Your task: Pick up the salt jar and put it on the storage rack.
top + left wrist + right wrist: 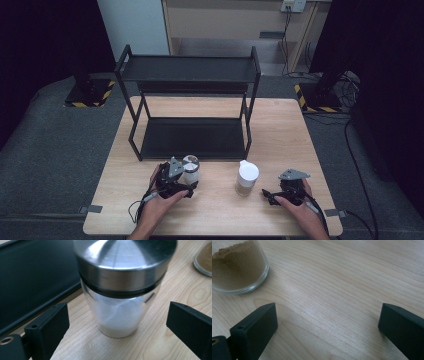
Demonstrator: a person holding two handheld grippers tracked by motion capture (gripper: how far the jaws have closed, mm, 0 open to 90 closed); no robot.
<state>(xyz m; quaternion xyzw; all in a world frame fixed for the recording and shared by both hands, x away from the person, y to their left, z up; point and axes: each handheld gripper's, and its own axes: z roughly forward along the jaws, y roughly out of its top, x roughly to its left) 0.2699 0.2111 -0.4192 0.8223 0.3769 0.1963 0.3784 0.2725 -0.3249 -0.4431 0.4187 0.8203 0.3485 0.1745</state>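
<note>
The left hand-held gripper sits low on the wooden desk, held in the person's left hand, and its two black jaws are spread wide with a small clear jar standing between them. That jar has a brushed steel lid and a layer of white powder in its bottom; neither jaw touches the glass, a strip of bare wood showing on each side in the left gripper view. The jar stands upright on the desk, just ahead of the left hand-held gripper, and just beyond it lies the front edge of the lower shelf of a black metal rack. Off to that gripper's right, well apart from the steel-lidded jar, stands a second jar with a white lid and brown powder inside; its glass base shows at the upper right corner of the left gripper view. The right hand-held gripper, in the person's right hand, lies near the desk's right side with its jaws also spread apart and nothing between them but bare wood. The brown-powder jar stands ahead and to the left of its jaws, near but not touching them.
</note>
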